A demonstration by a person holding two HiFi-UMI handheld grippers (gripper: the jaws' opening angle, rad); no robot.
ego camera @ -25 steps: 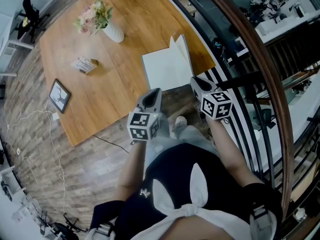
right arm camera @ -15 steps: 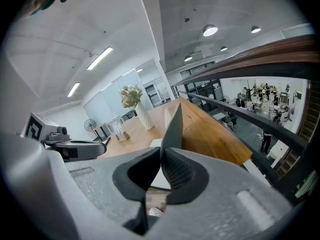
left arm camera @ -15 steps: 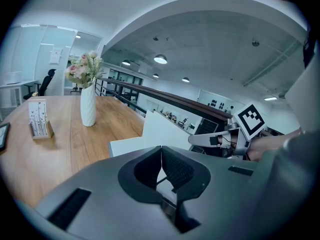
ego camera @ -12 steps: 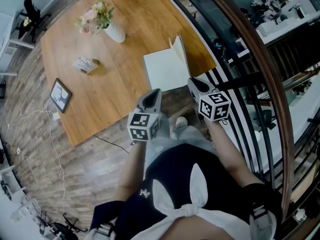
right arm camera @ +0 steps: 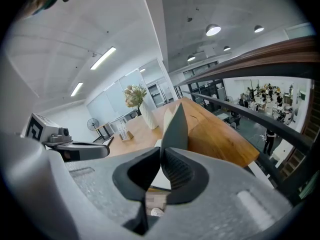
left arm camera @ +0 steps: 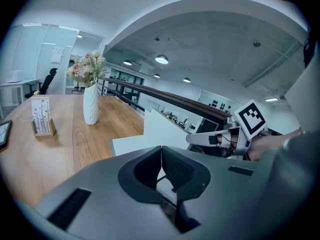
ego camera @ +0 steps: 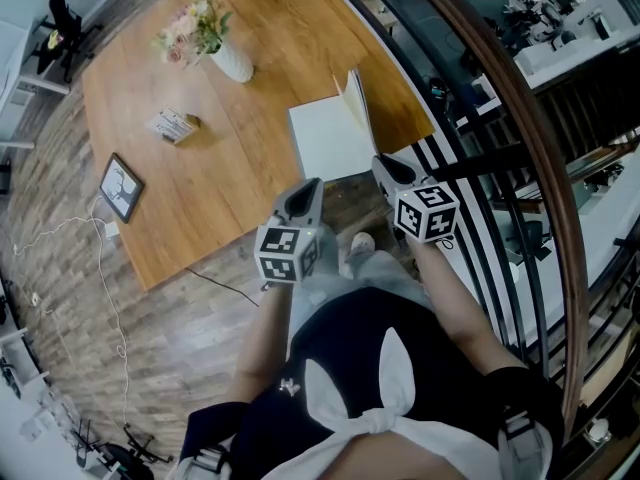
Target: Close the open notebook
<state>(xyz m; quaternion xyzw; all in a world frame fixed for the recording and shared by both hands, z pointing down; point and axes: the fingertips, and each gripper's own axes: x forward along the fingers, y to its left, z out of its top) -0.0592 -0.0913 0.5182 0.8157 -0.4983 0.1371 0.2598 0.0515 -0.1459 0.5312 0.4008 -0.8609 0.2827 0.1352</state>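
- Notebook (ego camera: 325, 138) lies open at the near right corner of the wooden table (ego camera: 250, 178). Its left page is flat on the table and its right cover (right arm camera: 175, 126) stands nearly upright.
- My left gripper (left arm camera: 161, 151) has its jaws pressed together at the tips with nothing between them. It hangs just off the table's near edge, over the floor, pointing at the flat page.
- My right gripper (right arm camera: 161, 151) also has its jaws pressed together at the tips. It sits off the table's near right corner, with the raised cover rising right behind the tips. I can't tell whether it touches the cover.
- The two grippers sit side by side, apart, both short of the table.
- White vase of flowers (ego camera: 228, 60) stands upright towards the table's far left.
- Small card holder (ego camera: 172, 128) is on the table's left part, nearer to me than the vase.
- Framed picture (ego camera: 120, 190) lies flat at the table's left edge.
- Dark wood-topped railing (ego camera: 520, 118) curves past the table's right side.
- White cable (ego camera: 100, 268) trails over the floor off the table's left edge.
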